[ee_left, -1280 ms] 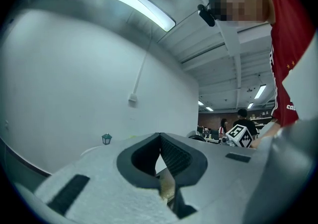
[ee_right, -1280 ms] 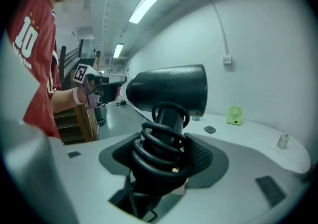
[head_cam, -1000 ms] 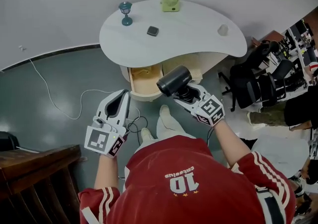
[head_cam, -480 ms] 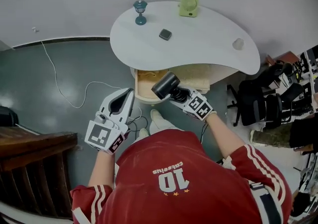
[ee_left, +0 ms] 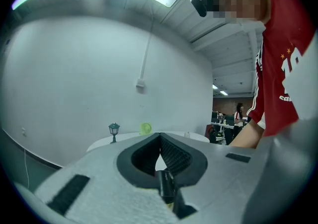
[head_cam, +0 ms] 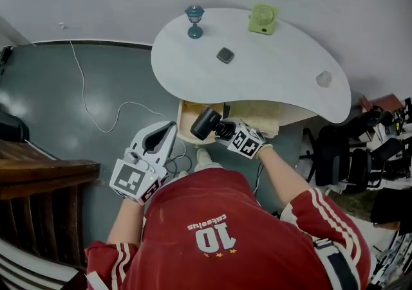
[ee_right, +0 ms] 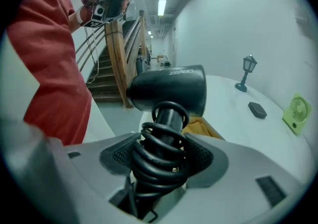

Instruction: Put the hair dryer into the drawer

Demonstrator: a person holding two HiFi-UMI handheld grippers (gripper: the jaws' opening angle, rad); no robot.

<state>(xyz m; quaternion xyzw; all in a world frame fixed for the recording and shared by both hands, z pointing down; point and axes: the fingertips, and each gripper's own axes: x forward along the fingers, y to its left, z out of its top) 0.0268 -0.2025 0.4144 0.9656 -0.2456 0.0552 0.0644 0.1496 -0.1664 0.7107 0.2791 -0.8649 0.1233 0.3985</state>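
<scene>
Most of drawer (head_cam: 185, 121) under table (head_cam: 270, 76); hair dryer (head_cam: 205, 122) handle w/in right tool (ee_right: 161, 154).

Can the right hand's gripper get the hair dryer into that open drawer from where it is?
Probably yes. The right gripper holds the hair dryer just over the open drawer, and nothing shows in between. Only the table top overhangs the drawer's back part.

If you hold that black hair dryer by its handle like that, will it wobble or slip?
It is probably a bit top-heavy: the hair dryer has its fat barrel above the right hand-held gripper, so it may tilt. The cord coiled round its handle looks rubbery, which likely helps grip, though a loop could spring loose.
</scene>
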